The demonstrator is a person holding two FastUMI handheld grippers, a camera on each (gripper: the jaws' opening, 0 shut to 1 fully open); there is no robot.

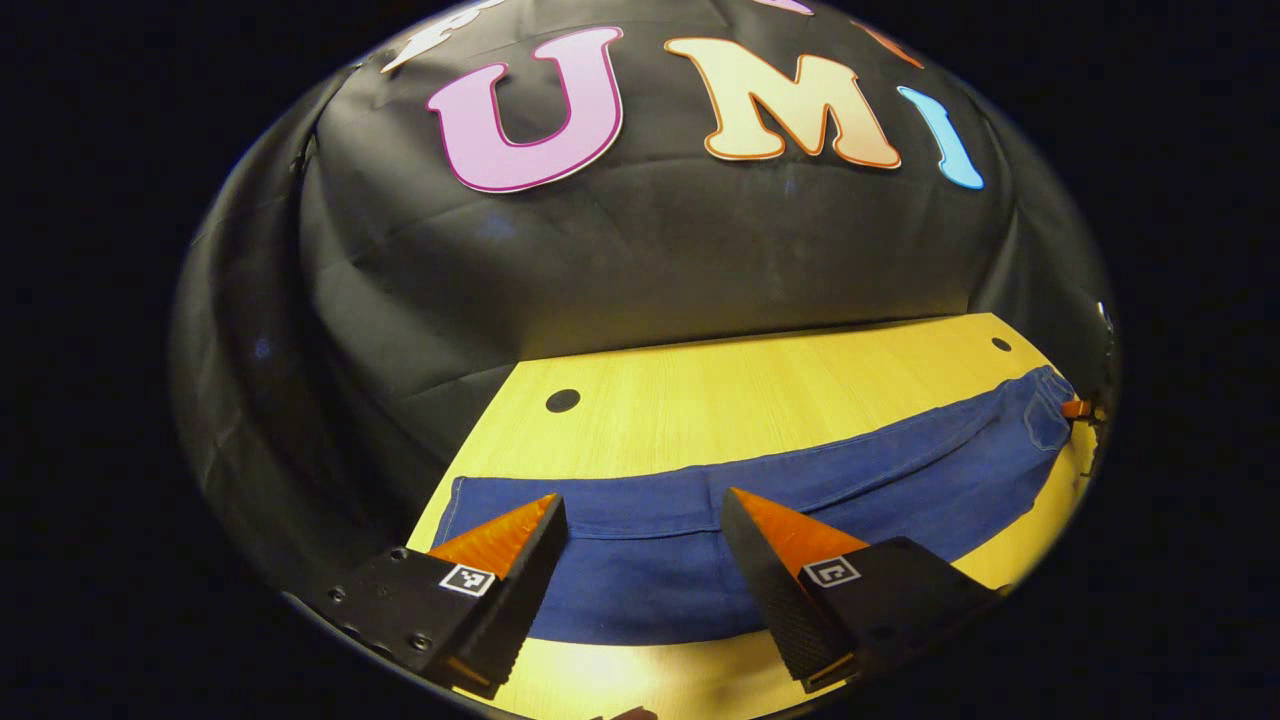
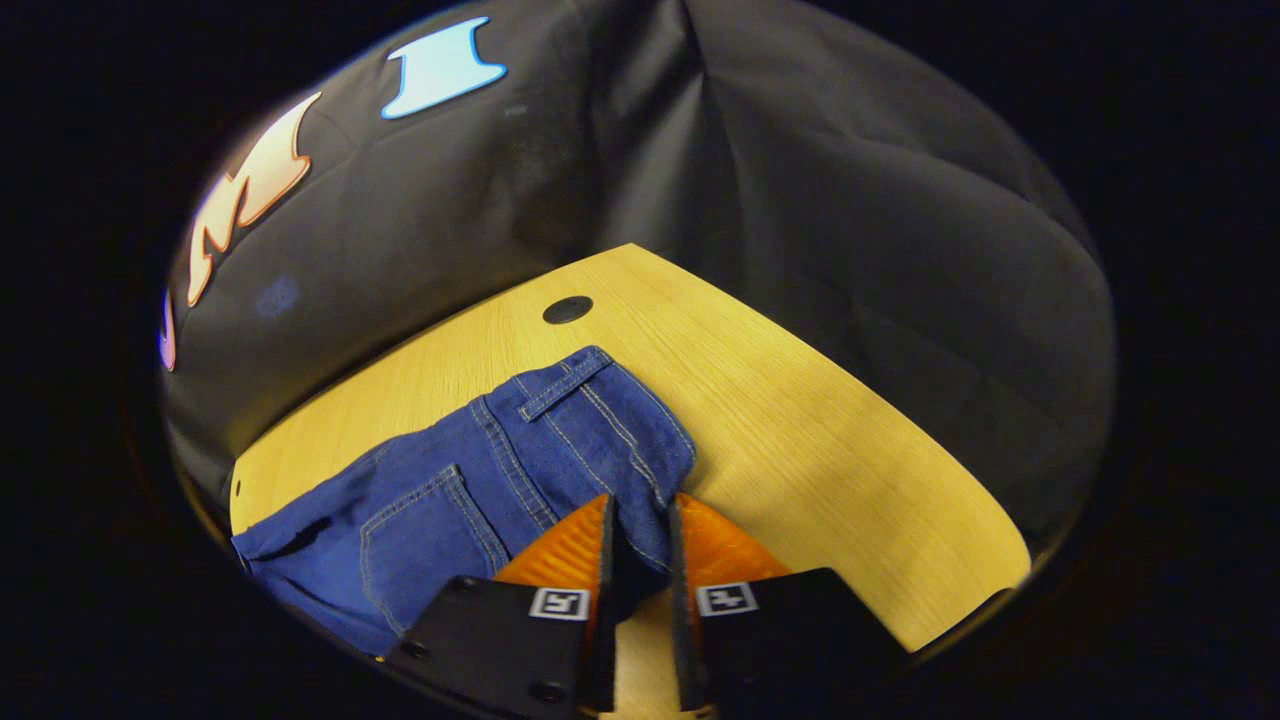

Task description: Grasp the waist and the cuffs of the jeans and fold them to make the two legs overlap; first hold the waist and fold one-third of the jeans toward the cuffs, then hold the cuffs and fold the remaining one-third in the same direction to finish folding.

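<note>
— Wooden, pale yellow, that surface (image 1: 760, 390), with dark round holes (image 2: 567, 309) near its corners. What's lying on it?

— Blue jeans (image 1: 780, 500), stretched flat along the near side of the surface, the cuff end by the left gripper (image 1: 640, 545) and the waist end far off by the other one.

— How do the left one's fingers (image 1: 520, 560) stand?

— Spread wide, hanging over the cuff end with denim showing between them. Whether the tips touch the cloth, I cannot tell. They grasp nothing.

— And the right gripper (image 2: 640, 540)?

— Nearly closed on the waist edge of the jeans, just below the belt loop (image 2: 565, 385) and back pocket (image 2: 425, 545). A fold of denim sits pinched in the narrow gap, both fingers pressing it.
</note>
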